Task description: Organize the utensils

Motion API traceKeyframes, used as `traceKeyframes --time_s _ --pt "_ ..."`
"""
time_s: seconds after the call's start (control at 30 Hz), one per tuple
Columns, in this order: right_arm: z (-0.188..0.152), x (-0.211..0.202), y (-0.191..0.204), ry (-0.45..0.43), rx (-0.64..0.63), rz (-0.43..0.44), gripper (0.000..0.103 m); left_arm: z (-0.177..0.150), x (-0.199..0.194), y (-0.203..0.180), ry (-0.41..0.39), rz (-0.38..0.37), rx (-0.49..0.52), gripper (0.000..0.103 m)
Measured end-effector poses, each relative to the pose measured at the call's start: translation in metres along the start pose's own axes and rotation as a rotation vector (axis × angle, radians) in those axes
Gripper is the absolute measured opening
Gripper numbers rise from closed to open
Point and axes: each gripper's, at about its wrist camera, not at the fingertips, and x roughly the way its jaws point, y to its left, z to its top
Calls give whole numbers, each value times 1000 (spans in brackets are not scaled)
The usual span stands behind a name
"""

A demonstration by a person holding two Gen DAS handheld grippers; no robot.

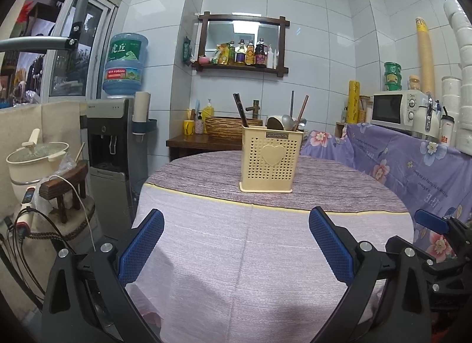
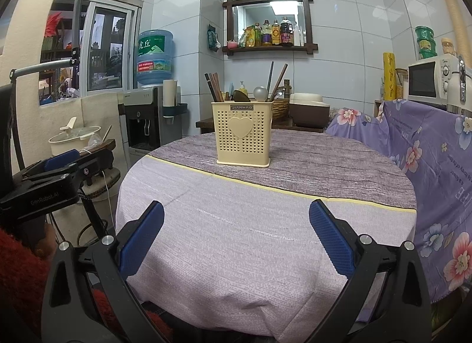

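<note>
Cream perforated plastic: the utensil holder standing upright on the darker purple band of the cloth-covered round desk, toward the far side, well apart from both claws. Holding 2 groups of utensils: dark chopsticks leaning up at the left side, and spoons plus 2 more long handles at the right.

Left claw hovering above the near, pale part of the cloth, blue pads spread wide, gripping nothing. Right claw likewise wide apart and empty, hanging over the same near edge. Nothing lying loose on the cloth in either view, so every utensil apparently sitting in the holder already.

Judging the step in hand: either the opening, before any reach, or the close with everything stowed; hard to settle from these views alone. If sorting inside the holder remains, calling next for 1 claw reaching forward over the yellow stripe to the holder's rim, narrowing onto a single thin handle well above the rim, and lifting straight up. Steadying the light holder with the other claw probably wise, tipping being the risk.
</note>
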Motion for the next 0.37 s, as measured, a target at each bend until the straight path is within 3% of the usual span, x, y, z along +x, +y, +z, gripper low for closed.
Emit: traceKeyframes --time_s 0.37 --pt "0 -1 2 2 -2 1 97 1 3 0 26 9 -8 98"
